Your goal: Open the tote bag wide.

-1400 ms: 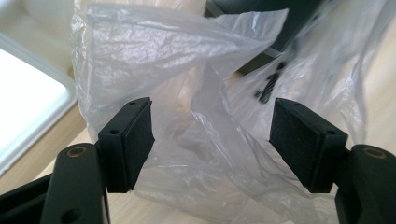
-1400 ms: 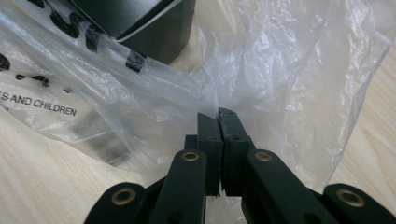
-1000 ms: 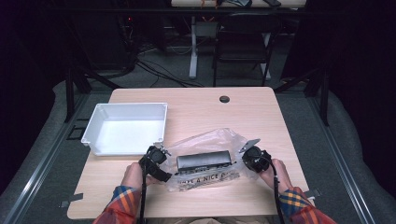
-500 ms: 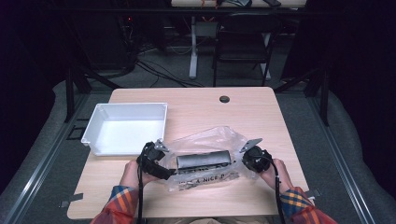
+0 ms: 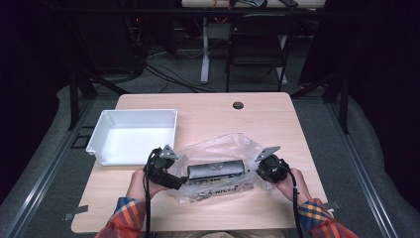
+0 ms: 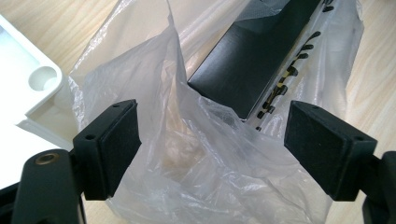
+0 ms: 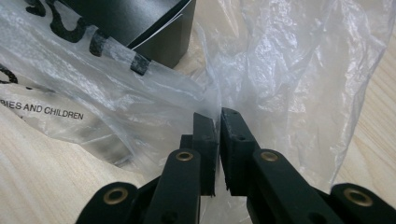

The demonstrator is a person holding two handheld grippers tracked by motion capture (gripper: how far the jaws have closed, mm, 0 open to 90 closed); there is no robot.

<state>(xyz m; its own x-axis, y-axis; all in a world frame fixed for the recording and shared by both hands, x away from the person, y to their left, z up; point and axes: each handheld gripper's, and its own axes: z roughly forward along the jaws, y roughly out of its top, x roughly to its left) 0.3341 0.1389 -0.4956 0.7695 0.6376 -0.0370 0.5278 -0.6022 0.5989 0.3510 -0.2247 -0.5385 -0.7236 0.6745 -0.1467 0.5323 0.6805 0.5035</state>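
Clear crinkled plastic bag (image 5: 218, 166) holds long black box (image 5: 216, 171); white plastic tray (image 5: 133, 136) beside it. Left gripper (image 6: 212, 135) jaws wide, just opened, film loose between. Right gripper (image 7: 218, 126) pinches bag film.

In the right gripper view, the right gripper (image 7: 218, 122) is seen rising from the bottom edge, its two black jaws drawn nearly together with a thin fold of the clear, crinkled plastic bag (image 7: 299, 70) pinched between the pads. The film is spread upward and to both sides of the jaws. Inside the bag, at the upper left, a corner of a black rectangular box (image 7: 154, 28) is seen through the film. Black printed lettering (image 7: 44, 110) is carried on the bag at the left. The light wooden tabletop (image 7: 46, 177) is visible beneath the bag at the lower left and along the right edge.
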